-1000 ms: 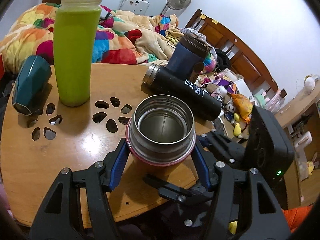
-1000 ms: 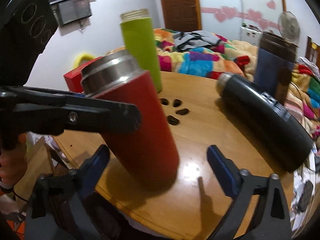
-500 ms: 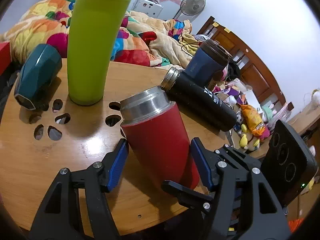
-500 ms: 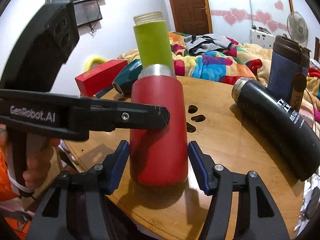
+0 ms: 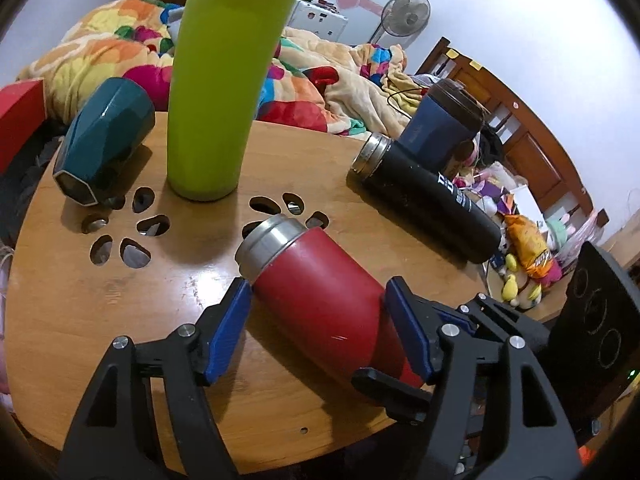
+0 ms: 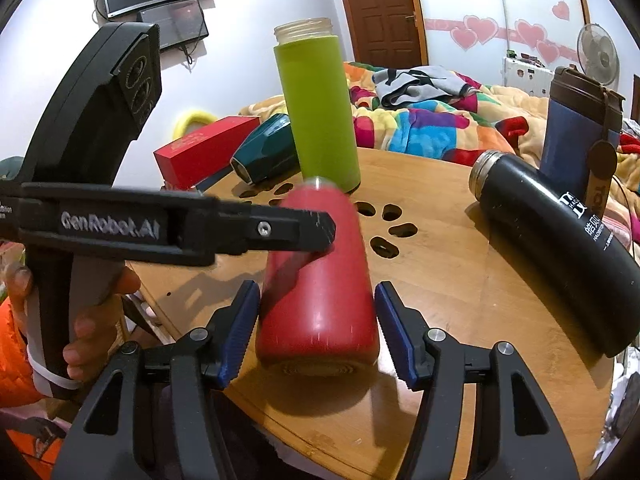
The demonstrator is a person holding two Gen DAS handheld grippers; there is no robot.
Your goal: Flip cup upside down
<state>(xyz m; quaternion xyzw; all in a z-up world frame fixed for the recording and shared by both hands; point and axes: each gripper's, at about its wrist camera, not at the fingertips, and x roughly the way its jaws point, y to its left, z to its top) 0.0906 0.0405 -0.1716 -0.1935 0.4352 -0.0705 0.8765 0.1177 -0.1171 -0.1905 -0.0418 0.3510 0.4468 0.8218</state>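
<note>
The red cup (image 5: pixel 324 300) with a steel rim is tilted far over above the round wooden table (image 5: pixel 80 300), its mouth pointing away from me and its base lifted. My left gripper (image 5: pixel 320 328) is shut on its body, blue pads on both sides. In the right wrist view the red cup (image 6: pixel 320 280) lies between the blue pads of my right gripper (image 6: pixel 318 328). The pads sit at its base end and look closed on it. The left gripper's finger (image 6: pixel 256 232) crosses the cup's left side there.
A tall green bottle (image 5: pixel 224 80) stands behind the cup. A black flask (image 5: pixel 428 200) lies on its side at right, a blue tumbler (image 5: pixel 440 124) behind it. A teal cup (image 5: pixel 104 144) lies at left. Flower-shaped holes (image 5: pixel 132 232) pierce the table. A bed lies beyond.
The red cup has gone from upright to tilted far over, mouth swinging away and down. The right gripper has closed in around its base end.
</note>
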